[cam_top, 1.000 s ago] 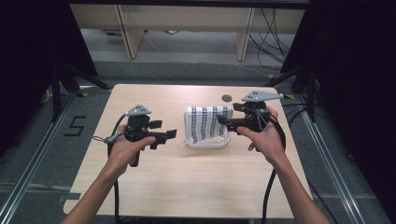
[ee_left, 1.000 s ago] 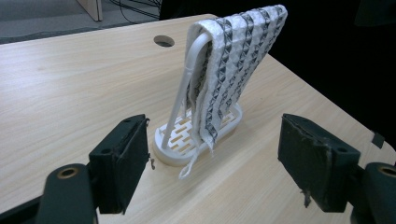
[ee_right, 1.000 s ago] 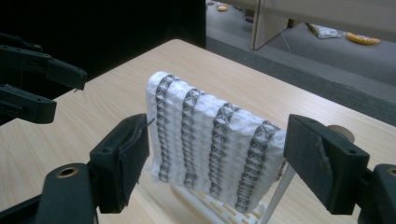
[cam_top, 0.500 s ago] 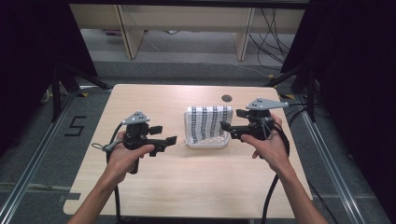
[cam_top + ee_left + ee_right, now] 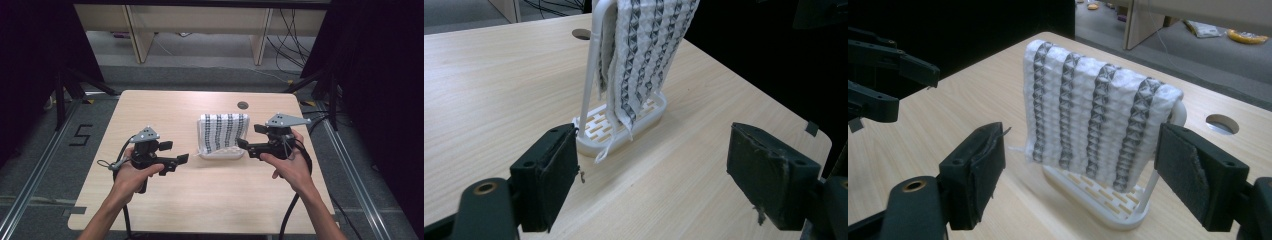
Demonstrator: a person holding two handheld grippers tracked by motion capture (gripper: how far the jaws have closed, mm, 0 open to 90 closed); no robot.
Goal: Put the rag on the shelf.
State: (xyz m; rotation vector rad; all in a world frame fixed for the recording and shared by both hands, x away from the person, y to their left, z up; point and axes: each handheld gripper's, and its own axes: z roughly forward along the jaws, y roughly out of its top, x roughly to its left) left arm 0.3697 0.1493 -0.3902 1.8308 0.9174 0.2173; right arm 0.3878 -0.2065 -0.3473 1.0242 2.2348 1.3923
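Between the two grippers, a striped cloth (image 5: pixel 223 132) hangs over a white rack (image 5: pixel 220 153) on the table (image 5: pixel 165 200). The right gripper (image 5: pixel 242 143) sits just beside the cloth's edge, jaws wide apart and empty; the left gripper (image 5: pixel 183 158) waits a little off the other side, equally wide, holding nothing. To lift the cloth cleanly, I'd pinch only fabric near the top rail, not the frame, and pull upward. The rack's far side is hidden behind the cloth, so how the fabric is draped there is unclear.

Bare forearms, no sleeves. Each black claw (image 5: pixel 183 159) (image 5: pixel 242 143): grey three-cornered plate, trailing black cable.
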